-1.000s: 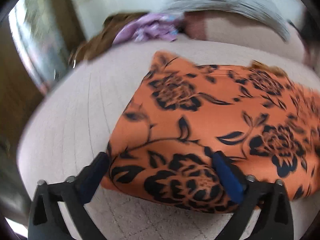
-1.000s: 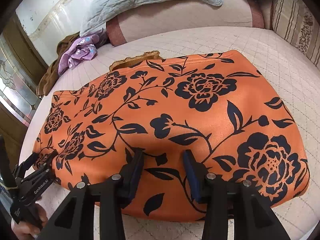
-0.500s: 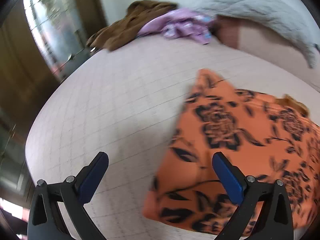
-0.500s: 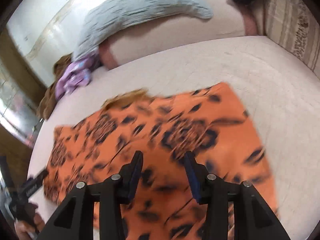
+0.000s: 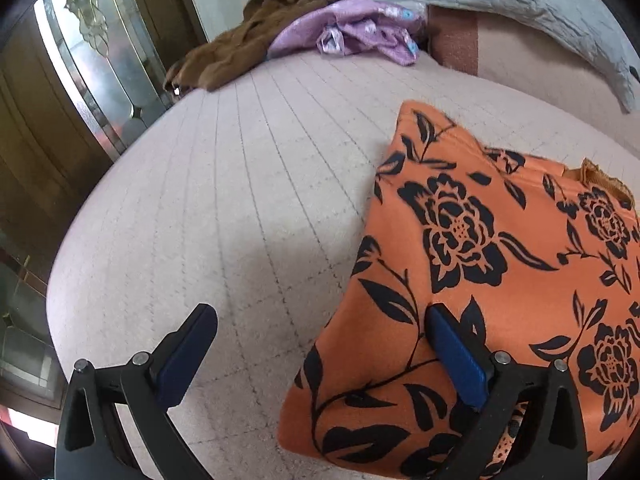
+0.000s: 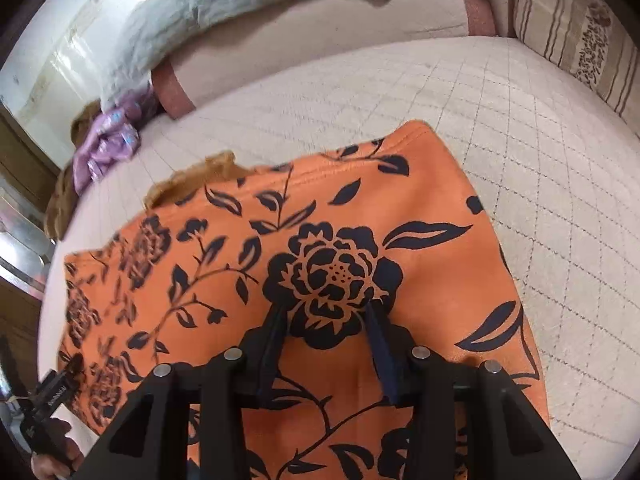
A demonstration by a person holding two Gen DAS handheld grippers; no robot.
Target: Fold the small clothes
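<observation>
An orange garment with black flowers (image 5: 500, 280) lies folded flat on the pale quilted bed (image 5: 240, 220). It also shows in the right wrist view (image 6: 320, 240). My left gripper (image 5: 320, 344) is open wide and empty at the garment's left edge, its right finger (image 5: 456, 360) over the cloth. My right gripper (image 6: 326, 340) is open and empty, hovering over the middle of the garment. The left gripper's body shows in the right wrist view (image 6: 48, 408) at the lower left.
A purple garment (image 5: 352, 28) and a brown garment (image 5: 240, 44) lie at the bed's far corner. A grey quilt (image 6: 224, 12) drapes the bolster. A striped pillow (image 6: 580, 28) lies at the far right. A wooden glass-paned door (image 5: 80, 80) stands left.
My left gripper has swung left, off the garment's front edge to its left side. My right gripper has lifted and moved forward over the garment's middle.
</observation>
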